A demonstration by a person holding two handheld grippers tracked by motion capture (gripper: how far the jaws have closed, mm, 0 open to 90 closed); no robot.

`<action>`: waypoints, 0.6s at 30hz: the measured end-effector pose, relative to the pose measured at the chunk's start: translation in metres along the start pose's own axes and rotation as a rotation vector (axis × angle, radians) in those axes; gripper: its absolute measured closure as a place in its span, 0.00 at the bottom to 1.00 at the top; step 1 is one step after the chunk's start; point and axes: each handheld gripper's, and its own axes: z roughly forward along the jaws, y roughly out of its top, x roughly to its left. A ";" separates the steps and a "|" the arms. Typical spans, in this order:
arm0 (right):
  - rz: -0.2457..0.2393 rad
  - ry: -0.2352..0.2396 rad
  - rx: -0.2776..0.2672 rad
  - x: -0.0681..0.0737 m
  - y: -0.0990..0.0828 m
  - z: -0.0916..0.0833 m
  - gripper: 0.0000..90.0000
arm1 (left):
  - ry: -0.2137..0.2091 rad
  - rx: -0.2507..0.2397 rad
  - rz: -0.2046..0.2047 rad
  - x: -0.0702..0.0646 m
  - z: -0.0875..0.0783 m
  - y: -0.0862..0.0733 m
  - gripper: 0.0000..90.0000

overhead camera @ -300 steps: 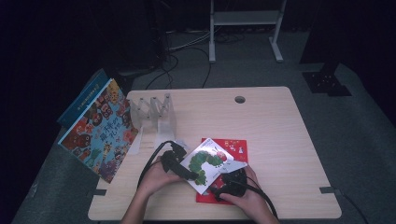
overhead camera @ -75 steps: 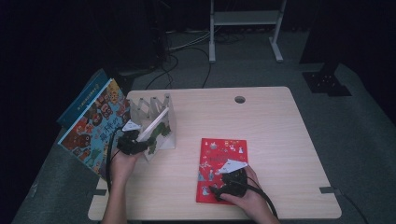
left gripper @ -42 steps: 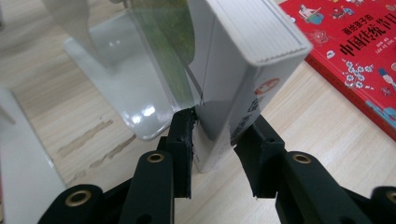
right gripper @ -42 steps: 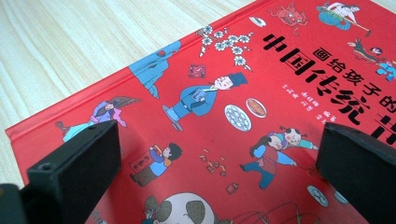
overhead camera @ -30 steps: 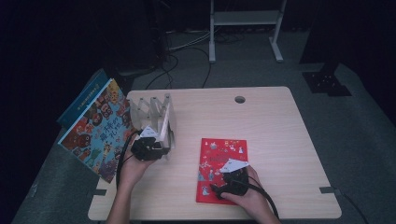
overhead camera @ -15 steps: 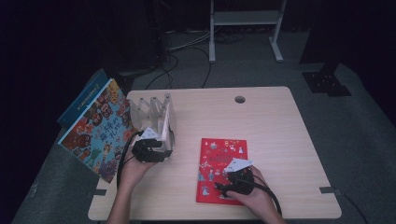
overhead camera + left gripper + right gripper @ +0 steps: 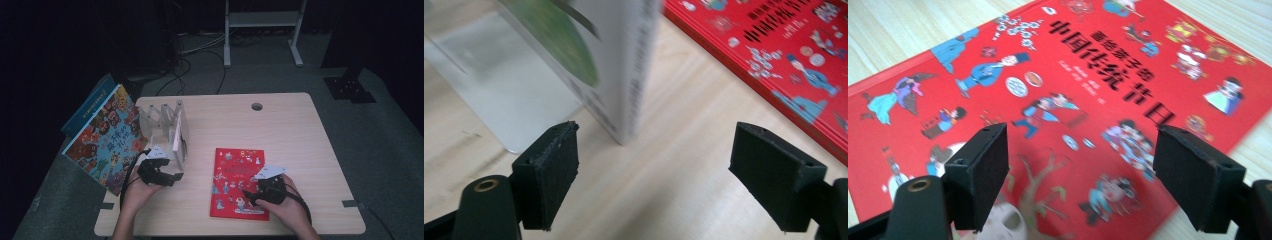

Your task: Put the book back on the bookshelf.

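Nearest, right claw (image 7: 252,196) spread above the red book (image 7: 239,182), flat on the worktop (image 7: 290,130), pads clear of its cover. Left claw (image 7: 172,178) spread, jaws just opened, nothing pinched, just short of the white book (image 7: 178,134). White book upright in the clear rack (image 7: 159,120). Farther left, big picture book (image 7: 105,137) leaning off the edge.

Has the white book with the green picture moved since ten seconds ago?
Yes. The white book left the red book and now stands upright in the clear rack to its left.
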 end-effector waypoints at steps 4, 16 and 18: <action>0.005 0.001 -0.006 -0.009 -0.005 -0.007 0.23 | -0.018 0.017 0.013 -0.011 0.004 -0.004 0.18; 0.005 0.003 0.000 -0.035 -0.027 -0.023 0.21 | -0.090 0.022 0.045 -0.036 0.019 0.004 0.12; 0.004 0.002 0.002 -0.038 -0.031 -0.024 0.21 | -0.101 0.025 0.054 -0.041 0.021 0.005 0.12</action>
